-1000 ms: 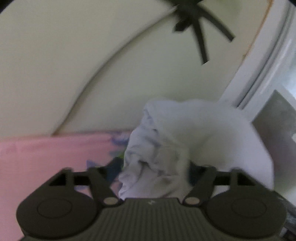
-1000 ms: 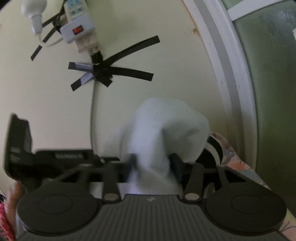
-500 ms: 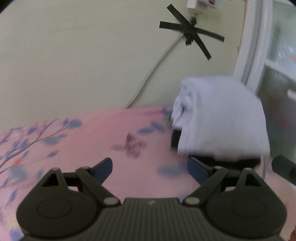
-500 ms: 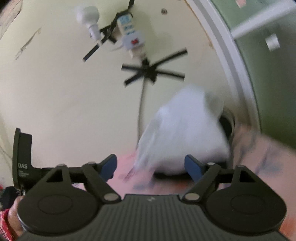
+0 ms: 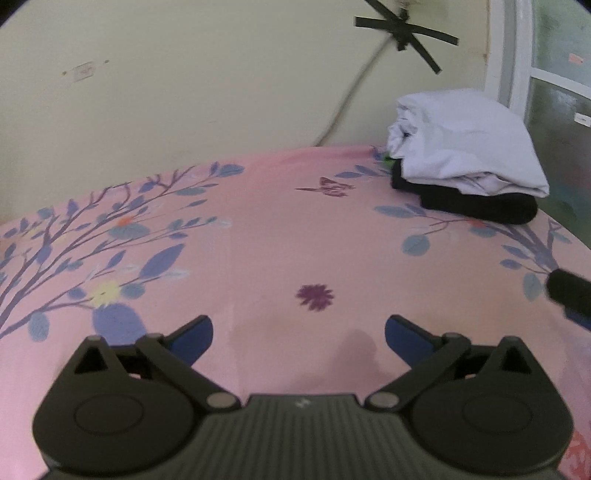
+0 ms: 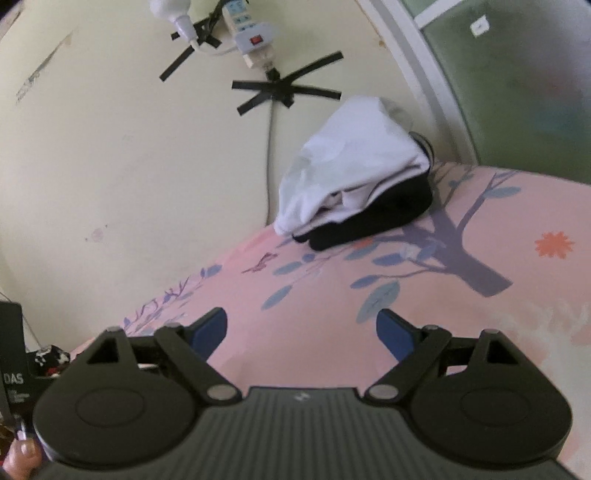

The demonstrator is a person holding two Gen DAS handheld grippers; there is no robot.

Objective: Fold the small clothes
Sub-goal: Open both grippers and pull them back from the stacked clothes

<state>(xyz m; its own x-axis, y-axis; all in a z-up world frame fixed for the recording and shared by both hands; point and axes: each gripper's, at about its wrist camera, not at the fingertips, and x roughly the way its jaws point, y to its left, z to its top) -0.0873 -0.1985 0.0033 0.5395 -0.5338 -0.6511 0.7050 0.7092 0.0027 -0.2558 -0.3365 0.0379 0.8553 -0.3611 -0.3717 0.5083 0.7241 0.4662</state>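
- Your left gripper [image 5: 298,334]: blue-tipped fingers spread wide, nothing between them; its jaws have just been opening further. Only the pink sheet shows in the gap.
- Your right gripper [image 6: 301,330]: fingers likewise apart, gap empty (this one widened a moment sooner and has since levelled off). It sits low over the sheet.
- Both grippers hang above the pink floral sheet [image 5: 258,240], clear of the clothes; neither touches fabric.
- The white folded garment [image 5: 465,142] lies well ahead of your left gripper, off to its right, near the far corner of the bed. From your right wrist the same piece [image 6: 351,162] sits ahead, slightly to the left of centre.
- It rests on top of a black folded garment [image 6: 373,218], so the two make a small stack; the white piece overhangs the black at one side (edges bunched, not crisp).
- A speck of green shows at the stack's left edge in the left view; cannot tell what it is.
- Behind the stack: cream wall [image 5: 184,92], a cable taped down with crossed black tape [image 6: 282,92], a white power strip [image 6: 251,35] above it.
- A white-framed window or door [image 6: 436,92] with greenish glass stands right of the stack.
- A fingertip [image 6: 22,452] shows at the lower left of the right view.
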